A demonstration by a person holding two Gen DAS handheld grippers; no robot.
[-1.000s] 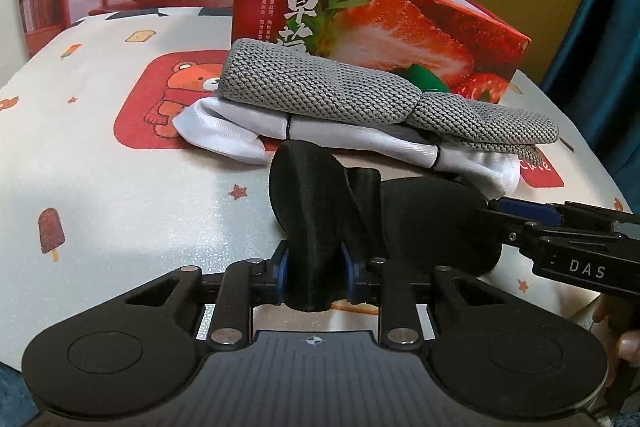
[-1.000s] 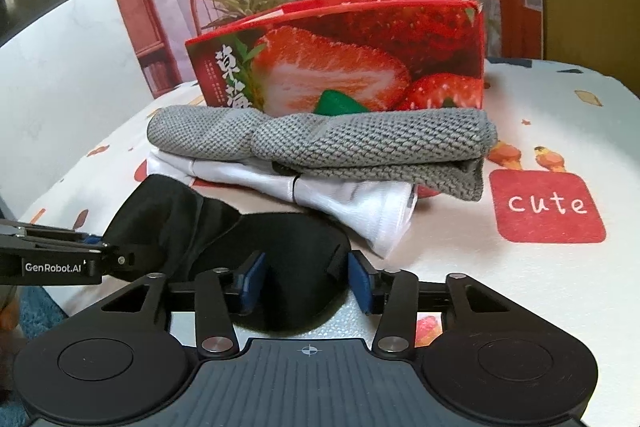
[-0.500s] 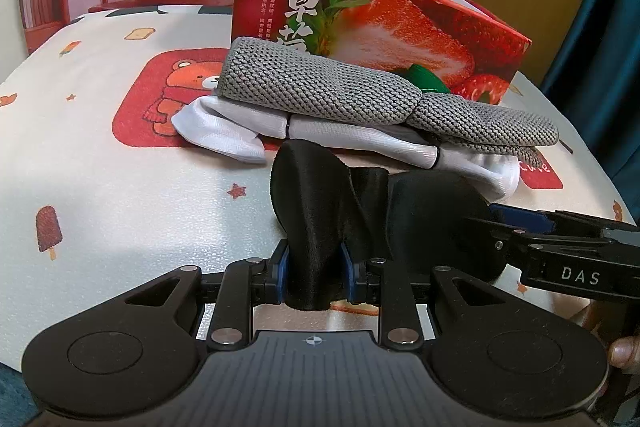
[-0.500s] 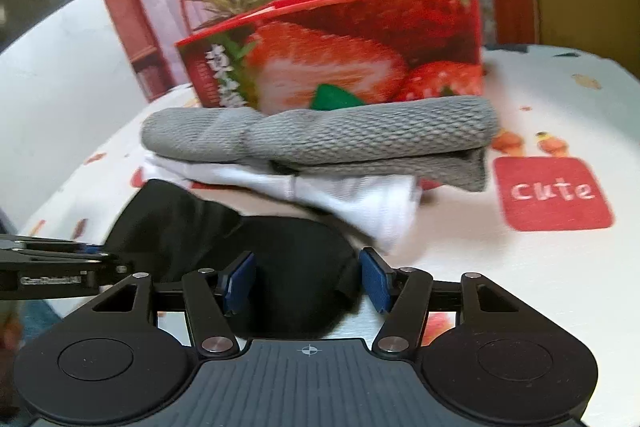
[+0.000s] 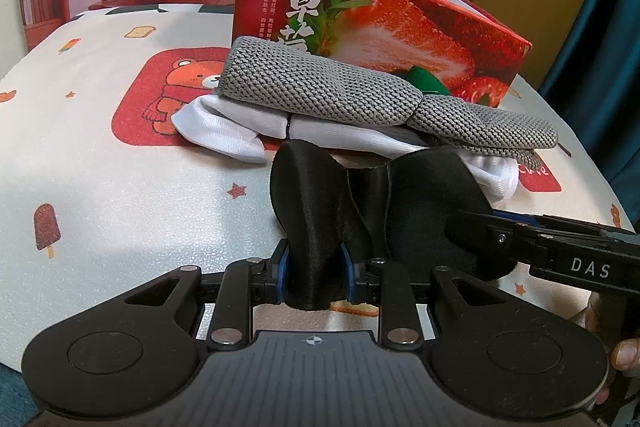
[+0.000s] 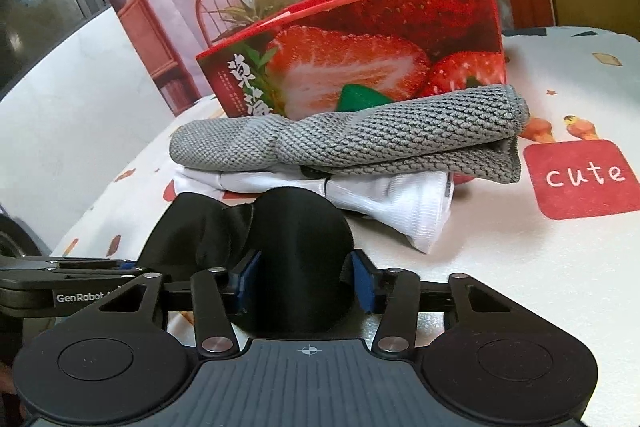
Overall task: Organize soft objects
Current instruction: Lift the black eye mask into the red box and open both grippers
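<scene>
While both tongs (image 5: 313, 277) (image 6: 306, 283) pinch, black cloth (image 5: 404, 203) between

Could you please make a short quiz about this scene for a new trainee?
1. True or false: the grey knitted cloth lies on top of the white cloth.
2. Which item do both hand-held grippers clamp? A) black sleep mask B) strawberry box C) white cloth
3. Fill in: the word printed on the red patch of the tablecloth is ____.

Key: 1 true; 2 A, left hand-held gripper and right hand-held gripper each pinch one end; 3 cute.
</scene>
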